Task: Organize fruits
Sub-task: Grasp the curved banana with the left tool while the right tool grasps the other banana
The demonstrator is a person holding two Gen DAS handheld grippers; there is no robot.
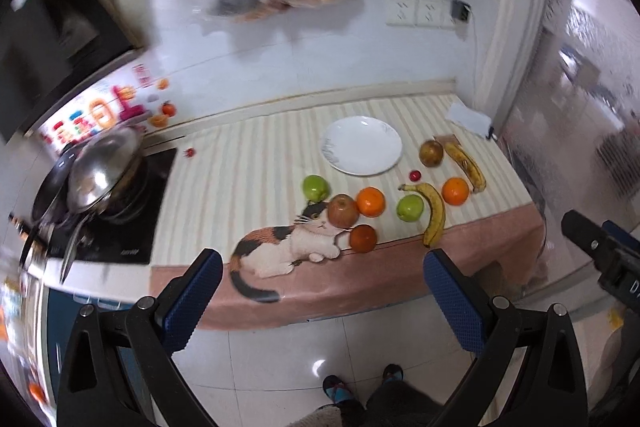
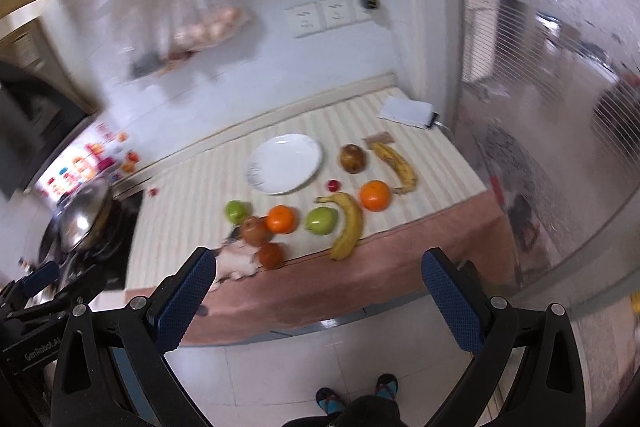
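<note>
While both tools gape, fruit unplated.

"GenRobot.AI" along the left tool's black body.

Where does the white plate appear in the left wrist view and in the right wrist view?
Left wrist view: the white plate lies right of centre, behind the row of fruit.
Right wrist view: the white plate lies left of centre, tilted.
Shared landmark: the brown pear stands just right of the plate in both.
</note>
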